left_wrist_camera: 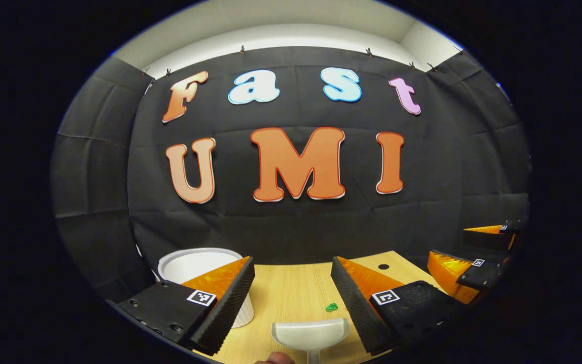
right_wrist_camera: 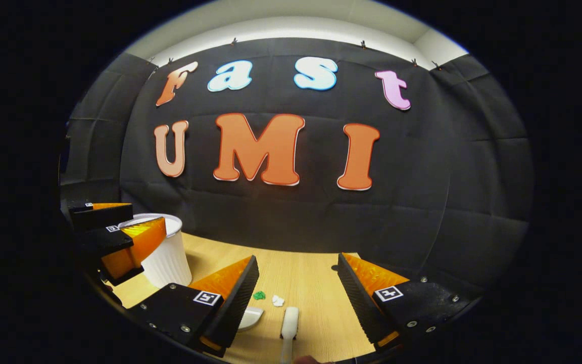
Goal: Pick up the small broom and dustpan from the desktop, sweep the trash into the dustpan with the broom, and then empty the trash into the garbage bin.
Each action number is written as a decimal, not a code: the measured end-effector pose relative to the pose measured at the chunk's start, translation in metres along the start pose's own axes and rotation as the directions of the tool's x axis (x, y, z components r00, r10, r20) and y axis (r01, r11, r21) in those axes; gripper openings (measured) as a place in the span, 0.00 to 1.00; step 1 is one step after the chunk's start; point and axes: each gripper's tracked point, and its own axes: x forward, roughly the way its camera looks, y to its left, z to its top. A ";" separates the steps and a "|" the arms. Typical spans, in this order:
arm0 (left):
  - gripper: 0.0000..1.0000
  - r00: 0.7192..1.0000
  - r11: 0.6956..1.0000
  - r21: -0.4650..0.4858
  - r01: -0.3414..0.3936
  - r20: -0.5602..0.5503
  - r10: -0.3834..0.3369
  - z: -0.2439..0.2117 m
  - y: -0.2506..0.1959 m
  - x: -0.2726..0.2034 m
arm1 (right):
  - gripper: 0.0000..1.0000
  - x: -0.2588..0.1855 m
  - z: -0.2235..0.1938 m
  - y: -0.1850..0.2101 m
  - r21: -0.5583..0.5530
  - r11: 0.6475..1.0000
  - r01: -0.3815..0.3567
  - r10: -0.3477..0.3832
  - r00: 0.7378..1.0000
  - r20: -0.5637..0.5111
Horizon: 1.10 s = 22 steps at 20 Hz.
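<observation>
In the left gripper view, the left gripper (left_wrist_camera: 292, 303) hung above the wooden surface (left_wrist_camera: 291, 283), its 2 fingers (left_wrist_camera: 230, 298) spread wide and pinching nothing. Between them, at 6 o'clock in the view, lay the white dustpan (left_wrist_camera: 311, 333), its scoop facing away and its handle running off the bottom edge. Just beyond it, toward 1 o'clock from the pan, sat a scrap of green trash (left_wrist_camera: 331, 307) on bare wood. The white ribbed garbage bin (left_wrist_camera: 195, 263) stood at 8 o'clock, partly hidden behind the left-hand finger. A dark round hole (left_wrist_camera: 383, 266) marked the surface near its far edge. Out at 4 o'clock, the right gripper (left_wrist_camera: 465, 255) came into the view, orange fingers apart.

In the right gripper view, the right gripper (right_wrist_camera: 298, 298) also hovered with its fingers (right_wrist_camera: 235, 298) spread, touching nothing. The small broom (right_wrist_camera: 289, 326) lay at 6 o'clock between them, white and lengthwise, pointing away. Just beyond its tip rested a white trash scrap (right_wrist_camera: 278, 301), and beside that, toward 9 o'clock, the green scrap (right_wrist_camera: 259, 295). The dustpan's rim (right_wrist_camera: 250, 317) peeked out from behind the left-hand finger. The garbage bin (right_wrist_camera: 167, 263) stood at 8 o'clock, with the left gripper (right_wrist_camera: 119, 227) in front of it, fingers parted.
</observation>
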 end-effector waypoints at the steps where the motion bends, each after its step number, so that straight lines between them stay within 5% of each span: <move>1: 0.96 0.998 1.000 -0.006 0.019 -0.053 -0.019 -0.016 -0.004 0.007 | 0.95 0.005 -0.011 0.001 0.005 1.000 -0.005 0.005 0.999 -0.043; 3: 0.96 0.981 0.998 -0.033 0.053 -0.186 -0.058 -0.057 -0.014 0.016 | 0.94 0.012 -0.043 0.005 0.001 1.000 -0.012 0.012 0.987 -0.160; 7: 0.96 0.884 0.986 -0.141 0.085 -0.445 -0.140 -0.144 -0.028 0.023 | 0.95 0.018 -0.117 0.014 0.024 0.999 -0.032 0.039 0.913 -0.406; 11: 0.98 0.720 0.971 -0.234 0.047 -0.666 -0.195 -0.214 -0.037 0.023 | 0.95 0.021 -0.182 0.020 0.000 0.999 -0.046 0.037 0.804 -0.593; 16: 0.98 0.490 0.969 -0.245 0.016 -0.843 -0.221 -0.223 -0.036 0.032 | 0.95 0.024 -0.246 0.026 -0.008 0.998 -0.063 0.035 0.660 -0.750; 18: 0.98 0.430 0.967 -0.255 0.005 -0.872 -0.232 -0.228 -0.044 0.022 | 0.95 0.030 -0.269 0.022 -0.024 0.998 -0.065 0.021 0.617 -0.787; 22: 0.98 0.320 0.973 -0.229 -0.014 -0.923 -0.212 -0.245 -0.042 0.014 | 0.96 0.053 -0.290 0.013 -0.071 0.995 -0.069 -0.018 0.578 -0.816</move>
